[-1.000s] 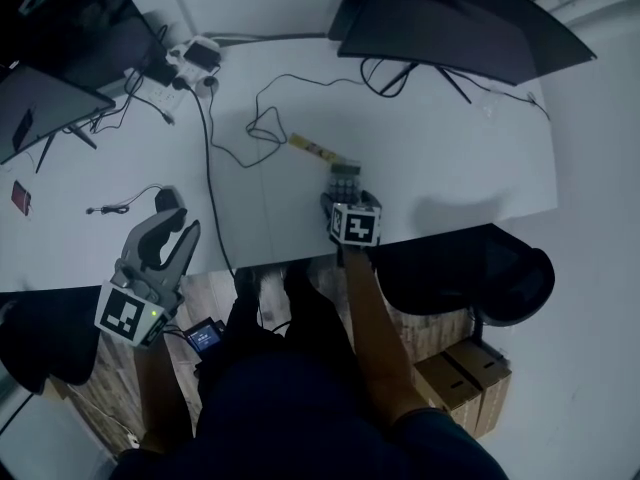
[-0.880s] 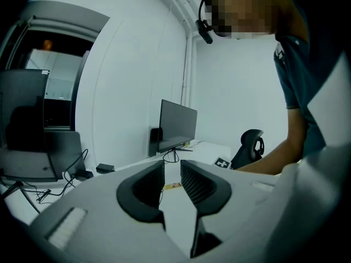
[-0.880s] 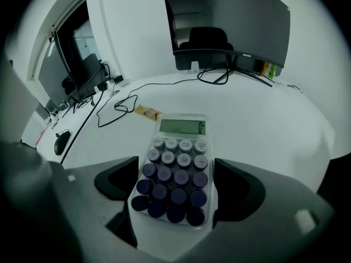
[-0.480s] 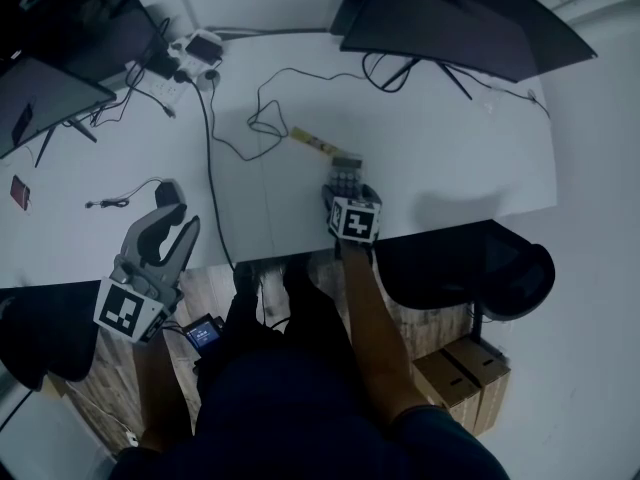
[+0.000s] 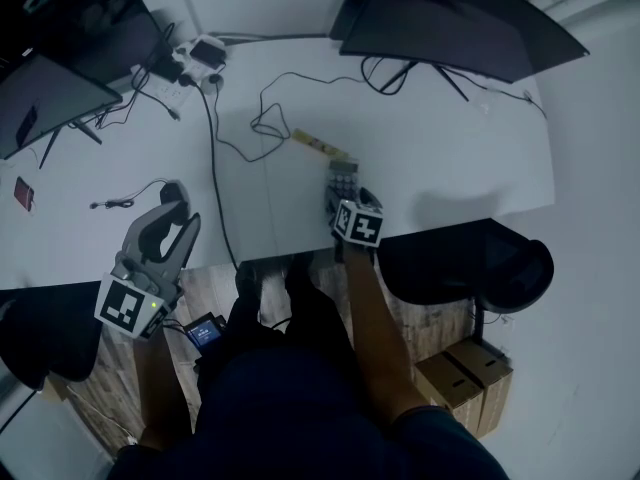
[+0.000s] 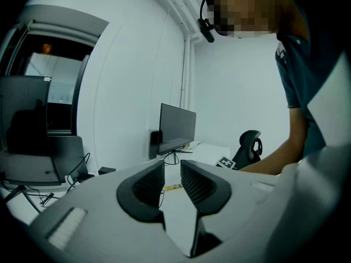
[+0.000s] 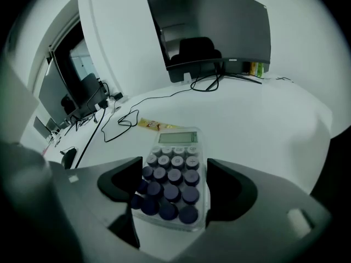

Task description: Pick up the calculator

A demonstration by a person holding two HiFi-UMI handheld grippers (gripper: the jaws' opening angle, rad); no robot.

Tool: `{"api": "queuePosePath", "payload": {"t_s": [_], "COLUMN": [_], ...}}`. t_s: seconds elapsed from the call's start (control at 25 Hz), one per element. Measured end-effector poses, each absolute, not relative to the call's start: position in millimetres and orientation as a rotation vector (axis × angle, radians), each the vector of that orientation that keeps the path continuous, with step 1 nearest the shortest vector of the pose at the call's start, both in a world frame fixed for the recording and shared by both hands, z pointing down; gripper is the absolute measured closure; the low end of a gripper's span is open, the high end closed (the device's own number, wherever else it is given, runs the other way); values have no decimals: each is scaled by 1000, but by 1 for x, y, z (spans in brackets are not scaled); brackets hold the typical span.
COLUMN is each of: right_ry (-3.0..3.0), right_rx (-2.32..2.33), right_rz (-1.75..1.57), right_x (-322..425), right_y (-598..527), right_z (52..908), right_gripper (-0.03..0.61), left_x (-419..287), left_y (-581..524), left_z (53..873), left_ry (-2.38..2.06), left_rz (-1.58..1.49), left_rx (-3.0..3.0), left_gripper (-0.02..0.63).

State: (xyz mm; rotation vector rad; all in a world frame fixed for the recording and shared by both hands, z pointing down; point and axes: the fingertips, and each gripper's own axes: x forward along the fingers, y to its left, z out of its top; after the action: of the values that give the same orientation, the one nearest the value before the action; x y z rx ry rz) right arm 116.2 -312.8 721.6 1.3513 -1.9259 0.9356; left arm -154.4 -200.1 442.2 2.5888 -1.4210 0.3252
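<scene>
Lying just beyond the calculator (image 7: 173, 174) — a yellow strip (image 7: 156, 125), a looped cable (image 7: 127, 118).

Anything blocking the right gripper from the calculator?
Nothing visible. The calculator lies on the desk, already between the jaws of the right gripper, which have just been closing around it. The yellow strip lies beyond it, apart.
</scene>
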Motion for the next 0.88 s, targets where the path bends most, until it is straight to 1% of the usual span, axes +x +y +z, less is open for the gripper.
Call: {"api": "queuePosePath", "payload": {"t_s": [0.24,0.32,0.36,0.48,0.68,0.88], "right_ry": [-1902,-1903,-1900,-1860,-1794,-1793], "right_rx": [1239,1214,1203,1171,1215,1236], "right_rz": [980,983,982,964,896,915], "right_x": [110,107,105,100,102,104], "right_y": [-300,-299,-298,-296,-297,-296], "right_z": [736,737,738,747,755,753], "right_gripper": [196,186,170,93,91,94], "left_x": [-155,-156,-157,-160,-167,-174], "left_y": [-196,-195,-195,-194,-190,-190], "left_z": [440,440,440,442,446,446], "left_ry": [-1412,-1417,-1419,-1423,-1426,-1439], "left_rz": [316,317,314,318,317,314], "left_rx": [2589,2590,2590,2579,2572,2554], "left_gripper": [525,525,525,525,525,525]}}
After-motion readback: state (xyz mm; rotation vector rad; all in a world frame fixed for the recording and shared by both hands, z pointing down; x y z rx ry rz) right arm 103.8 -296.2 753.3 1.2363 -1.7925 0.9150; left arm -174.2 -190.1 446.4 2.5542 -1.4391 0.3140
